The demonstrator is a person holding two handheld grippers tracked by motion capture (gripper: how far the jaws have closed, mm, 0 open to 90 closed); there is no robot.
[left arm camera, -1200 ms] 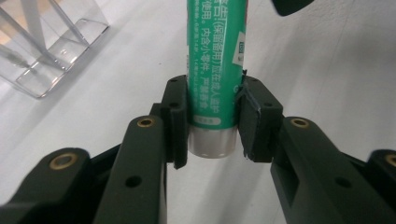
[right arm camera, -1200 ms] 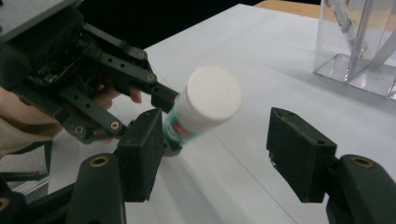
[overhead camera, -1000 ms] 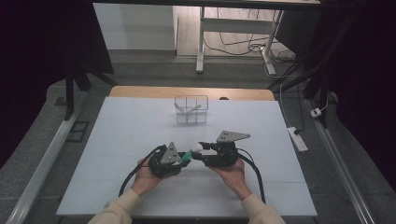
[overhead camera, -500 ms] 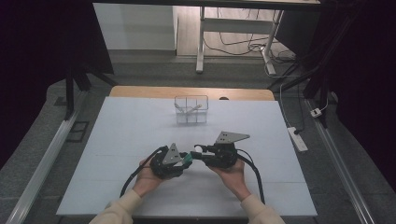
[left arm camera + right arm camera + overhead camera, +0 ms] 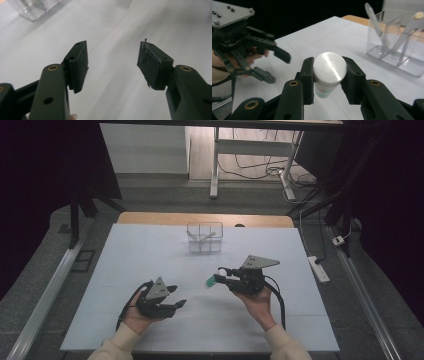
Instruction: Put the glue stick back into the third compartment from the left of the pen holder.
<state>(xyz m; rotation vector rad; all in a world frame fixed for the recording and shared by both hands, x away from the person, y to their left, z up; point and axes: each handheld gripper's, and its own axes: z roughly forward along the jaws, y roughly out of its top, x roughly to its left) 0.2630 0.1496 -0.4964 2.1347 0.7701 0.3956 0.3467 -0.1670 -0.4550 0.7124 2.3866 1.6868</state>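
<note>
A small white cylinder with a green label is clamped between the jaws of my right gripper, its round flat end facing the camera. In the high view the cylinder shows teal at the tip of the right gripper, held just above the table right of centre. My left gripper rests low at the front left, open with nothing between its jaws. Its own view shows the left gripper spread wide over bare white table. The left gripper also appears in the right gripper view, at the left.
A clear plastic organizer with pens in its compartments stands at the back centre of the white table; the organizer is at the right in the right gripper view. A power strip lies off the table's right edge.
The two grippers were together at the table's middle around the cylinder. The left one has opened and pulled back left; the right one has moved right, keeping the cylinder.
</note>
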